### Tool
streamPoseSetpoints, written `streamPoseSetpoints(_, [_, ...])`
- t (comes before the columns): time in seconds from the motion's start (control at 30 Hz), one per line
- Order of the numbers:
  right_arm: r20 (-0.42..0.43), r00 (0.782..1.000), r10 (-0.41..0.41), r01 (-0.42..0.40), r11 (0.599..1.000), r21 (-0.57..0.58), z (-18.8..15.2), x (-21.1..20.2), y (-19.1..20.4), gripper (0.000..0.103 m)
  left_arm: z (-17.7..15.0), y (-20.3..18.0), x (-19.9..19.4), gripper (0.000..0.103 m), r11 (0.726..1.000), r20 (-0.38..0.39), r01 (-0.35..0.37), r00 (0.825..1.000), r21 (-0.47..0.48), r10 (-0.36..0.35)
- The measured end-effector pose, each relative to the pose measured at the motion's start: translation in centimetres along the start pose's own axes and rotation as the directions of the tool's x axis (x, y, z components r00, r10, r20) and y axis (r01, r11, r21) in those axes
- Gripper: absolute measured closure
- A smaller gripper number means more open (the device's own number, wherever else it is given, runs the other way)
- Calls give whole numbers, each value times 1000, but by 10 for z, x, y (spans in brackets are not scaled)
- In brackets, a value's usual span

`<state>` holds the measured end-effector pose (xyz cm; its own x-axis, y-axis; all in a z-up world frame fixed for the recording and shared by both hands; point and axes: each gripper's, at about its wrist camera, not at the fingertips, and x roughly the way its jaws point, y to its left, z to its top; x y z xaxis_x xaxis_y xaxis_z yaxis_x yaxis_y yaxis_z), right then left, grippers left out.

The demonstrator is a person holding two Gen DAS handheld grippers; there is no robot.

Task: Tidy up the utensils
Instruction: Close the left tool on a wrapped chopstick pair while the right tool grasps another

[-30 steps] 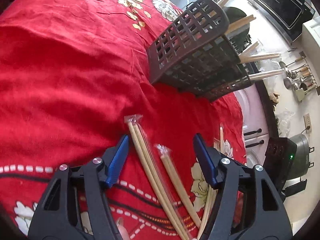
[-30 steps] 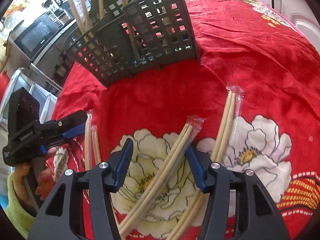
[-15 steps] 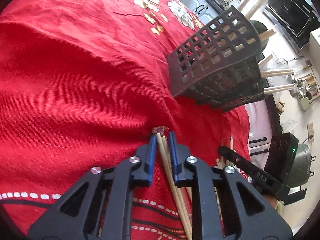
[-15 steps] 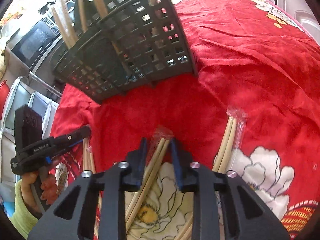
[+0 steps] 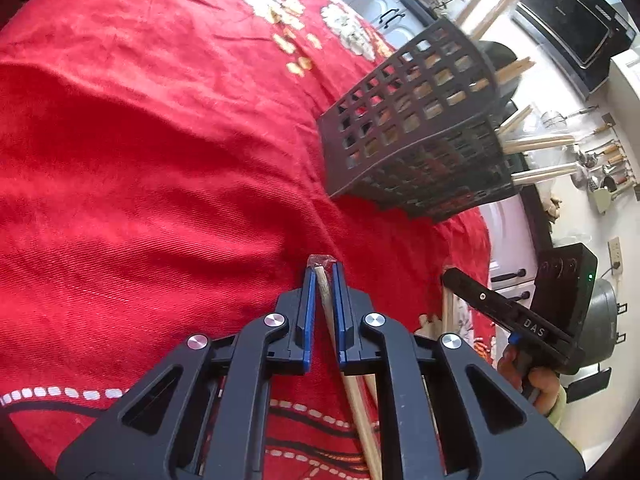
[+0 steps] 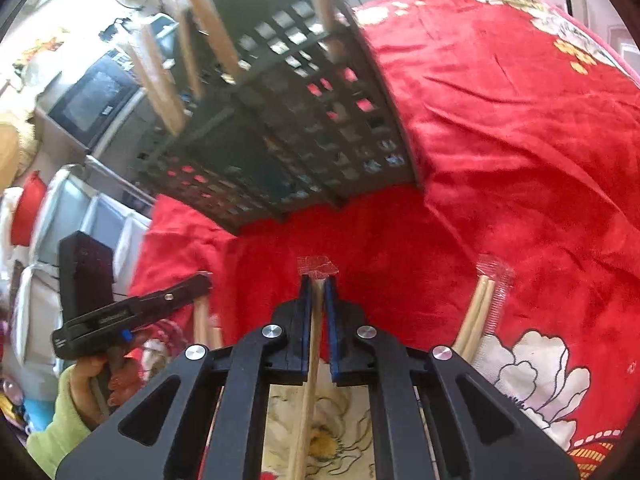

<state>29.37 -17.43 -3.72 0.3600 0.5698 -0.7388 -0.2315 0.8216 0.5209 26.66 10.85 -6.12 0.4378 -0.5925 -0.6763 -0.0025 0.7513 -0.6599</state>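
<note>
Left wrist view: each tool (image 5: 321,276) (image 6: 317,286) pinches light, stiff, slippery wrapped chopsticks (image 5: 326,300) (image 6: 314,320) near their tips; caddy (image 5: 412,136) at one o'clock.

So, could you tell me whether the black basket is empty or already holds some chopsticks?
Not empty. Several wooden chopsticks stick out of the black basket past its rim, on the red cloth.

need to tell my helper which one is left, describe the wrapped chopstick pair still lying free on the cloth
Start at the black lattice basket on the red flowered tablecloth. In the right wrist view, look on the cloth to the right of the right tool, beside the big white flower. The loose chopstick pair lies there in clear wrap; unlike the right tool's chopstick pair, nothing grips it.
</note>
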Motion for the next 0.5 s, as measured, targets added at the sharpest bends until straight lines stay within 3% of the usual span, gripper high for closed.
streamPoseSetpoints(0.5, [162, 987, 27, 0, 987, -162, -5, -48, 35, 97, 0, -59, -40, 100, 984, 122, -35, 992, 177, 14])
